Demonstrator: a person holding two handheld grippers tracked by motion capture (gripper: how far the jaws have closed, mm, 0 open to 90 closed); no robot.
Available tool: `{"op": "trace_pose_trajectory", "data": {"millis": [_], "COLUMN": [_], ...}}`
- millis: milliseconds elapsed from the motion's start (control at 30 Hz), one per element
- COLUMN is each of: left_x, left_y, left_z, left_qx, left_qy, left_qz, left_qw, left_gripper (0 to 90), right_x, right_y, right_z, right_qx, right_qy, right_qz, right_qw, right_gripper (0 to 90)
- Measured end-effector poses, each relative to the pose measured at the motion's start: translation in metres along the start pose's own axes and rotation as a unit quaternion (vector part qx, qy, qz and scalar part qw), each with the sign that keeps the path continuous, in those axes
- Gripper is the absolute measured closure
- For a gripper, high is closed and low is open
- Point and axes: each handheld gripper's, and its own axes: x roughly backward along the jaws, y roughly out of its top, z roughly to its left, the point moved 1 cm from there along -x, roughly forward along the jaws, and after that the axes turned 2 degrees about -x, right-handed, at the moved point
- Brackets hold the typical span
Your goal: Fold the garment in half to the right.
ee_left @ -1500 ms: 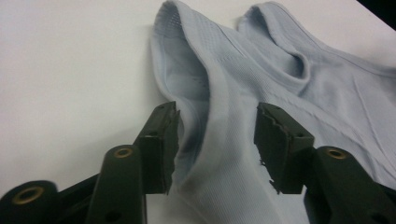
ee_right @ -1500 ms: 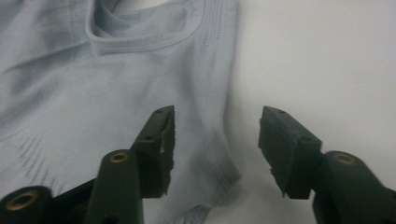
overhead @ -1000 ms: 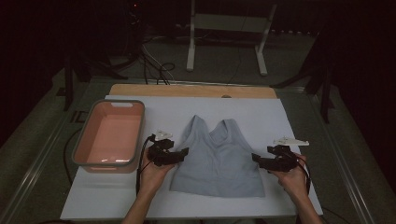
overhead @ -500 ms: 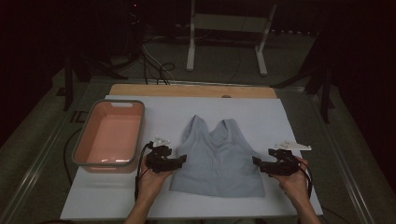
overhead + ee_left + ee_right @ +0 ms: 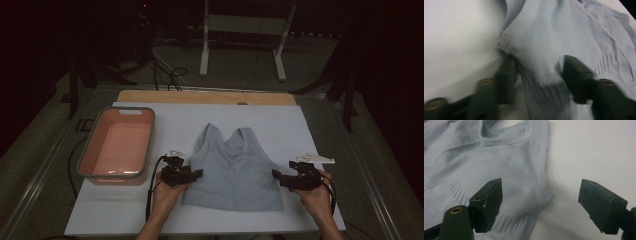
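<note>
lower centre: left gripper (image 5: 536, 72) jaws have just been closing around the top's (image 5: 235, 170) edge, not yet pinching; right gripper (image 5: 540, 203) gapes; lifting remains.

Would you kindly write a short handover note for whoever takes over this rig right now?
Left gripper: its jaws have just been closing around the side edge of the light blue tank top; the fabric lies between the fingers, which do not yet pinch it.
Right gripper: open, straddling the top's other side edge, nothing gripped.
Things: the top lies flat, straps away from the person, on the white board; the pink tub sits to its left with nothing inside.
Done: both grippers set at the edges.
Left: close both grips; then probably fold or move the top.
</note>
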Motion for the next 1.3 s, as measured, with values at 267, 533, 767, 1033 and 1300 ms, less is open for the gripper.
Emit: {"op": "trace_pose_trajectory", "data": {"millis": [267,533,767,1033,1300], "left_x": [0.018,0.029,0.039,0.04,0.039], "left_y": [-0.001,-0.005,-0.008,-0.009,-0.009], "left_z": [-0.001,-0.002,0.003,0.003,0.003], "left_qx": [0.006,0.002,0.009,0.004,0.003], "left_qy": [0.017,0.041,0.05,0.054,0.056], "left_qz": [-0.024,-0.014,-0.017,-0.016,-0.014], "left_qw": [0.9996,0.9991,0.9985,0.9984,0.9983], "left_gripper": [84.9,85.0,85.0,85.0,85.0], "right_x": [-0.002,-0.005,-0.016,-0.034,-0.046], "right_y": [-0.001,-0.001,-0.002,-0.003,-0.004], "right_z": [-0.002,0.0,0.004,0.008,0.014], "right_qx": [-0.002,0.001,-0.001,-0.009,-0.023], "right_qy": [0.0,0.0,0.009,0.013,0.019], "right_qz": [0.001,0.008,0.034,0.069,0.096], "right_qw": [1.0,1.0,0.9994,0.9975,0.9949], "right_gripper": [20.3,25.9,39.7,51.0,68.2]}}
